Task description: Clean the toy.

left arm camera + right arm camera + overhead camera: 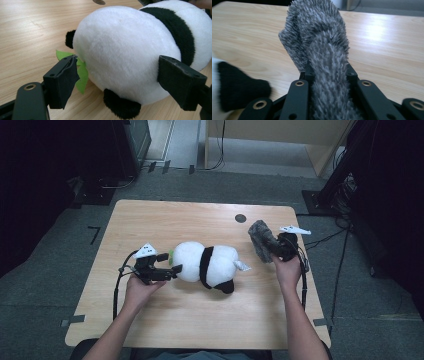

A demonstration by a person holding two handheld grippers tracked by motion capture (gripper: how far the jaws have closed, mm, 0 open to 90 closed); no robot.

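Observation:
A black-and-white plush panda point(210, 262) lies on its side in the middle of the wooden table point(200, 325), with a green felt leaf point(81, 75) at its head. My left gripper point(171, 270) is at the panda's left end. In the left gripper view its jaws point(118, 62) stand wide on either side of the white head; the left pad sits clear of the plush, beside the leaf. My right gripper point(277, 249), held above the table's right side, is shut on a grey fuzzy cloth point(261, 240), which stands up between the jaws point(328, 72).
A small dark round spot point(240, 218) marks the table's far side. A white tag point(243, 266) sticks out of the panda towards the right hand. Cables point(340, 270) trail over the floor on the right, and dark equipment stands around the table.

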